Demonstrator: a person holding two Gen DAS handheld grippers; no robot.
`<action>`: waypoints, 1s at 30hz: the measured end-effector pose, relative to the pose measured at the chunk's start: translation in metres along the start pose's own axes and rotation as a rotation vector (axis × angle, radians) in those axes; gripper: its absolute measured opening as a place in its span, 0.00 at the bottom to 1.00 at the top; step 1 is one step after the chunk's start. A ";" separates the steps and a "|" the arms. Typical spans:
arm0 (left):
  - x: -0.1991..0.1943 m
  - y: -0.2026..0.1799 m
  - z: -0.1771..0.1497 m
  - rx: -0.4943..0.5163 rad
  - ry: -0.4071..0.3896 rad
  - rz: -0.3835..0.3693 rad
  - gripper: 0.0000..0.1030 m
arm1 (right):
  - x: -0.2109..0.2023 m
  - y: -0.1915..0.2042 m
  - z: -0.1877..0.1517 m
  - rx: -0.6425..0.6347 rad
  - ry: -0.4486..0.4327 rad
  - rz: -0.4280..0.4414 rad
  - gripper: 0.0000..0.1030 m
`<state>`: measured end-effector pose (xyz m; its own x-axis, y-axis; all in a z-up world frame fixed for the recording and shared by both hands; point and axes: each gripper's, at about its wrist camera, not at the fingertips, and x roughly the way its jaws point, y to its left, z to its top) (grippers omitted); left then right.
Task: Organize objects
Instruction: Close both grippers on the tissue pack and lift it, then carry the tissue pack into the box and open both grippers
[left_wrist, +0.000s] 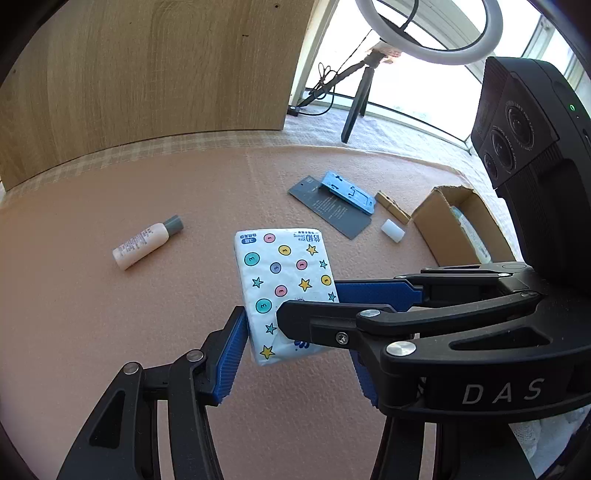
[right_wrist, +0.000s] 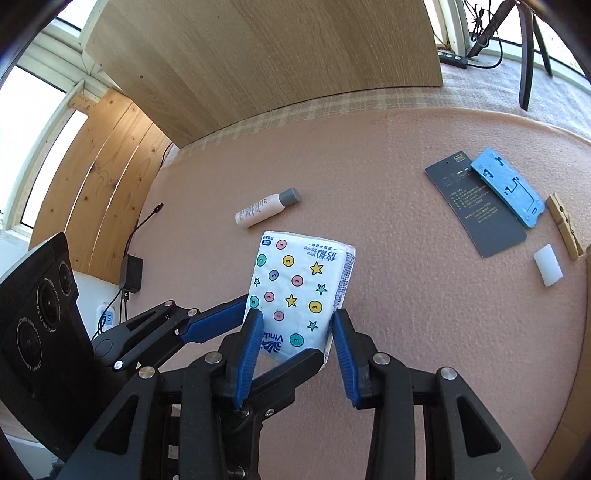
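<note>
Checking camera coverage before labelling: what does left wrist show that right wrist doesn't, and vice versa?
Left wrist only: the open cardboard box and a ring light on a tripod.
Right wrist only: a black power adapter with its cable beside the mat, and pale wood planks.
Both: the tissue pack gripped by the left gripper and right gripper, the bottle, blue holder, dark card, clothespin, white block.

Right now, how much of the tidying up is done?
Not much. The cardboard box already seems to hold one pale item. In hand: both grippers, left and right, clamp the tissue pack. Left on the mat: the little bottle, grey card, blue holder, wooden clothespin and white cap.
</note>
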<state>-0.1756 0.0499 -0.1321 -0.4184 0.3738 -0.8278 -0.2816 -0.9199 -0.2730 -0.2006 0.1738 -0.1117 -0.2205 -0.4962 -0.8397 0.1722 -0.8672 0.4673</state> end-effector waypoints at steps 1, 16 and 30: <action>0.000 -0.009 0.000 0.012 -0.003 -0.008 0.55 | -0.008 -0.005 -0.004 0.005 -0.012 -0.005 0.35; 0.021 -0.153 0.022 0.197 -0.021 -0.139 0.55 | -0.117 -0.090 -0.045 0.109 -0.175 -0.114 0.35; 0.056 -0.235 0.036 0.289 0.005 -0.206 0.55 | -0.166 -0.160 -0.061 0.184 -0.231 -0.175 0.35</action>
<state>-0.1637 0.2908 -0.0966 -0.3232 0.5470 -0.7722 -0.5924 -0.7533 -0.2856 -0.1324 0.3976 -0.0635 -0.4466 -0.3177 -0.8364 -0.0585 -0.9225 0.3816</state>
